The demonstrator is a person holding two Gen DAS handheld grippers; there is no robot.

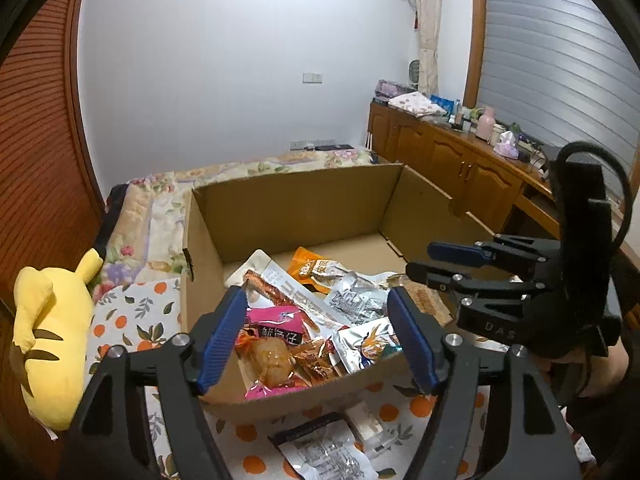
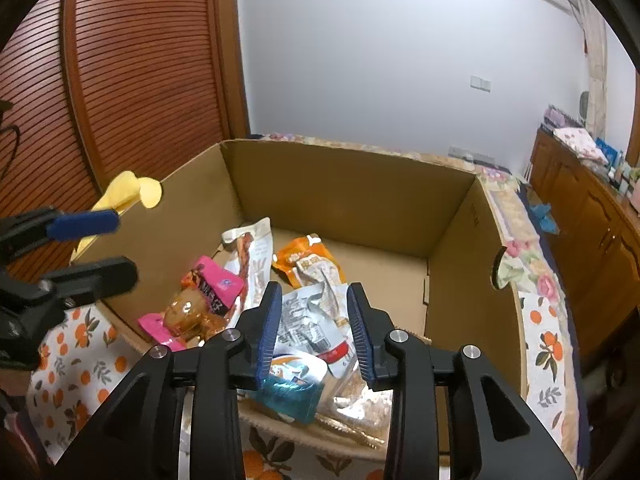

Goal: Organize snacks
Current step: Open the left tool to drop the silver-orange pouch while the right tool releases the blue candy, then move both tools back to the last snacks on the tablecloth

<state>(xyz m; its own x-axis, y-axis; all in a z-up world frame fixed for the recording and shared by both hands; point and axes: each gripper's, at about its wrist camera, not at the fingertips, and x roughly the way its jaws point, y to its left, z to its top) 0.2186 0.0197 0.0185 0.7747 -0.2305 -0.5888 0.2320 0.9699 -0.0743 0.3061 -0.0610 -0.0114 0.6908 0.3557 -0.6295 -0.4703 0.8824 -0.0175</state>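
An open cardboard box (image 1: pixel 296 208) (image 2: pixel 360 192) stands on an orange-print cloth (image 1: pixel 132 316). Several snack packets lie in its near half: a pink one (image 1: pixel 276 322) (image 2: pixel 216 288), an orange one (image 1: pixel 316 268) (image 2: pixel 308 260), a silver one (image 1: pixel 356 300) (image 2: pixel 308 320) and a teal one (image 2: pixel 292 394). My left gripper (image 1: pixel 318 338) (image 2: pixel 96 248) hovers open over the box's near wall, nothing between its blue pads. My right gripper (image 2: pixel 315 332) (image 1: pixel 436 262) hangs open above the silver packet, apart from it. Two more packets (image 1: pixel 324 452) lie on the cloth outside the box.
A yellow plush toy (image 1: pixel 52 332) (image 2: pixel 132 192) lies left of the box. A floral quilt (image 1: pixel 152 200) runs behind it. A slatted wooden door (image 2: pixel 140 60) is at the left, and a cluttered wooden cabinet (image 1: pixel 452 160) lines the right wall.
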